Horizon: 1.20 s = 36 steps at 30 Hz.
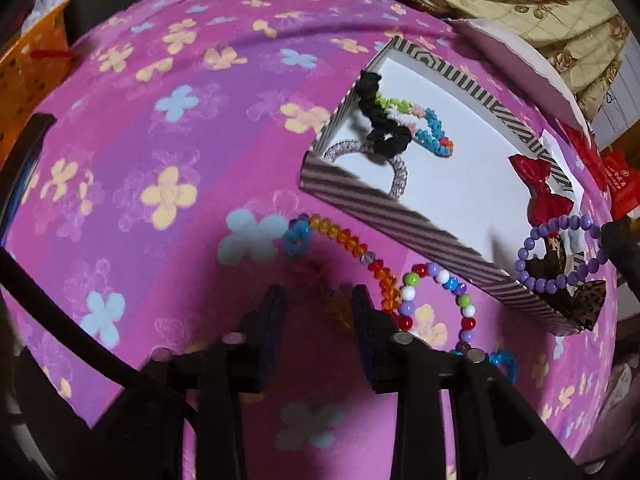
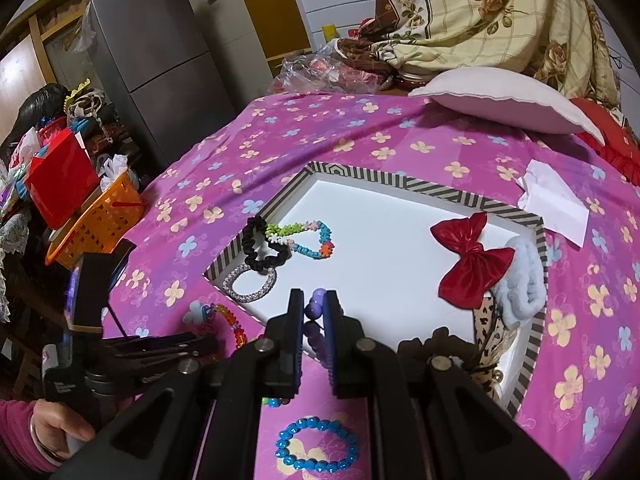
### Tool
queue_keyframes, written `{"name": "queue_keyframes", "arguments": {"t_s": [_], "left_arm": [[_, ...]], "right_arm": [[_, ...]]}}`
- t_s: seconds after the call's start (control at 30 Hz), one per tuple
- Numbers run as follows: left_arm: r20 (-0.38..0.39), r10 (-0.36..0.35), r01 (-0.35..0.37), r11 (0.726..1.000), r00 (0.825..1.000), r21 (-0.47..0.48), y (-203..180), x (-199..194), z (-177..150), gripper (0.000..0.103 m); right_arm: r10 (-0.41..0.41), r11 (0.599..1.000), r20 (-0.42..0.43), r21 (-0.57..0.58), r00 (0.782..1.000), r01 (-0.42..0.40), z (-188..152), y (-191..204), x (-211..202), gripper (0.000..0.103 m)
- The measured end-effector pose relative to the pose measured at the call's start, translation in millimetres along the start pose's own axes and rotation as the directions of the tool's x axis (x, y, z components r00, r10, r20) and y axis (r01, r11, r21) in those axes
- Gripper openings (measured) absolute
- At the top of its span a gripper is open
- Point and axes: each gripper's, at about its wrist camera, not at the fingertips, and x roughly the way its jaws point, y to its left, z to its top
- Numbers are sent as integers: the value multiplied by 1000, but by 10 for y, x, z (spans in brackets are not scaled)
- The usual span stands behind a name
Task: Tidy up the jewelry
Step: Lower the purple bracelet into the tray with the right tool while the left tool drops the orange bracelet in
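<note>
Right claw (image 2: 313,307) clenched on purple bead bracelet (image 1: 560,250), hanging over striped box (image 1: 384,216). Left claw (image 1: 318,300) released, half-spread over orange bead bracelet (image 1: 344,240) on bedsheet (image 1: 160,120); straddle the strand, then clench.

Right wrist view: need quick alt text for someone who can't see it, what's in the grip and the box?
The right gripper is shut on a purple bead bracelet above the near edge of a striped-rim white box. Inside lie a red bow, a black scrunchie and a colourful flower-bead bracelet; a blue bead bracelet lies on the pink floral cloth.
</note>
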Motion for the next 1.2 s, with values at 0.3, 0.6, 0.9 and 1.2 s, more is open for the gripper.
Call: {"name": "queue_keyframes", "arguments": {"t_s": [0.3, 0.6, 0.9, 1.2], "left_arm": [[-3, -105, 105, 993, 994, 48, 157, -347, 112, 21], [94, -170, 156, 978, 981, 141, -64, -993, 411, 21], [106, -171, 147, 968, 979, 204, -588, -948, 850, 21], [62, -148, 124, 950, 987, 287, -1259, -456, 1161, 21]], "right_arm": [[9, 1000, 20, -8, 1000, -9, 53, 48, -98, 10], [24, 1000, 26, -2, 999, -24, 152, 77, -110, 10], [16, 998, -23, 62, 1000, -15, 126, -136, 223, 10], [-109, 986, -86, 118, 990, 118, -46, -611, 379, 10]]}}
